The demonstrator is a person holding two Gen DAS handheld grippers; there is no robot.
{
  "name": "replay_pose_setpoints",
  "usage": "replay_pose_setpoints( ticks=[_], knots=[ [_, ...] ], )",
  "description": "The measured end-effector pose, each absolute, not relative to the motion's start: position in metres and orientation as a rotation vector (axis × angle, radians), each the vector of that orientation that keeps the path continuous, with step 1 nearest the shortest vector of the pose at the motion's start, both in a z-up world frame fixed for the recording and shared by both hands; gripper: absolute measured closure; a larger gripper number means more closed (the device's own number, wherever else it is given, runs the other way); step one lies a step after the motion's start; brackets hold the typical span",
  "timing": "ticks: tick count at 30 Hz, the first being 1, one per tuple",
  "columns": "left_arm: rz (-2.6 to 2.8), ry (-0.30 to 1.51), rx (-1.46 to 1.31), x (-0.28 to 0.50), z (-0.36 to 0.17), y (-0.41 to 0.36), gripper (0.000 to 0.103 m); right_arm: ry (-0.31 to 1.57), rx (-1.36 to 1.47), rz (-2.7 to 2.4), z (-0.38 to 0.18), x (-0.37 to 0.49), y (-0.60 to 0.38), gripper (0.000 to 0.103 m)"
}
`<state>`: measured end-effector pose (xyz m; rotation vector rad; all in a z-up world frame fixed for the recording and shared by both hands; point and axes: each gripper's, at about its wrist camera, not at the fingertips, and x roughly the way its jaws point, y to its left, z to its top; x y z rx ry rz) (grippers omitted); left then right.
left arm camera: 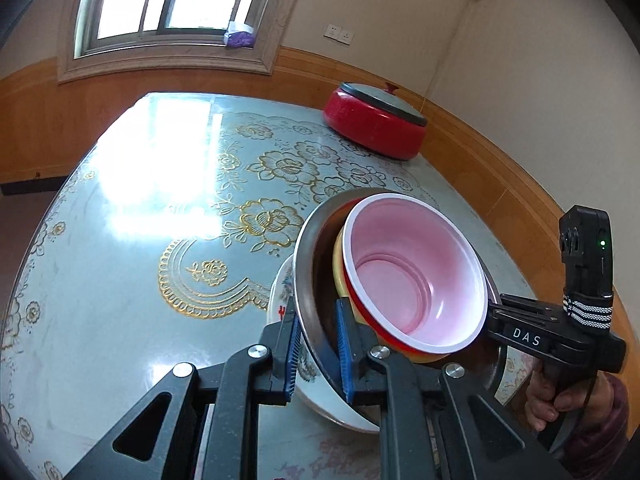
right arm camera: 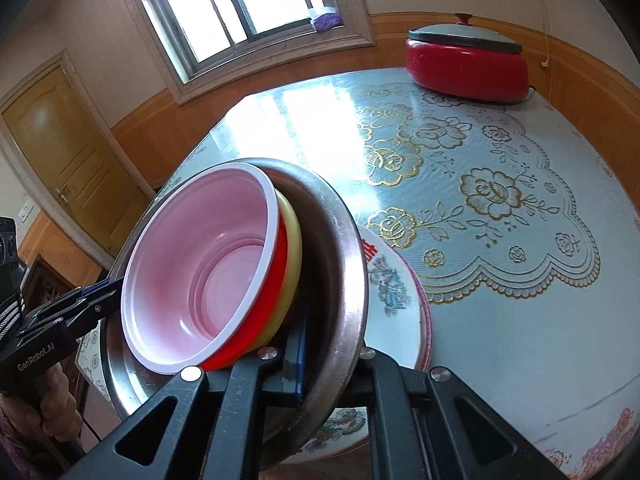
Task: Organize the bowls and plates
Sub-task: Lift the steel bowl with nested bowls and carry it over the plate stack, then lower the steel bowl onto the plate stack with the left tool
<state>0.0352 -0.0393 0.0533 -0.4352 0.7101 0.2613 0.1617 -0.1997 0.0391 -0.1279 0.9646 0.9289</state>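
A: Above the bench, a nested stack rides tilted. Left tool is clenched on the steel basin rim; right tool grips the opposite rim.

B: Advice: level both hands, lest the red bowl slide. Count?

A: One basin, one red bowl, one yellow bowl, at least one patterned plate beneath.

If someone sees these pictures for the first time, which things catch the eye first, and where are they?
First comes the stack at the near table edge: a pink bowl nested in a steel bowl over a flowered plate, clamped from both sides by the left hand-held gripper and the right hand-held gripper. Next, the red pot at the far corner.
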Motion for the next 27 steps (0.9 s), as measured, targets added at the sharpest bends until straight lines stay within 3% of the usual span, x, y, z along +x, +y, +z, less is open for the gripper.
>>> replay_pose_setpoints(
  ticks=[20,27],
  knots=[
    [0.149,0.820,-0.389,0.085,0.034,-0.028,0.089,0.973,-0.091,0.752,0.026,0.165,-0.212,0.094],
    [0.002,0.902,-0.318,0.093,0.016,-0.012,0.085,0.996,-0.044,0.574,0.014,0.152,-0.205,0.094]
  ],
)
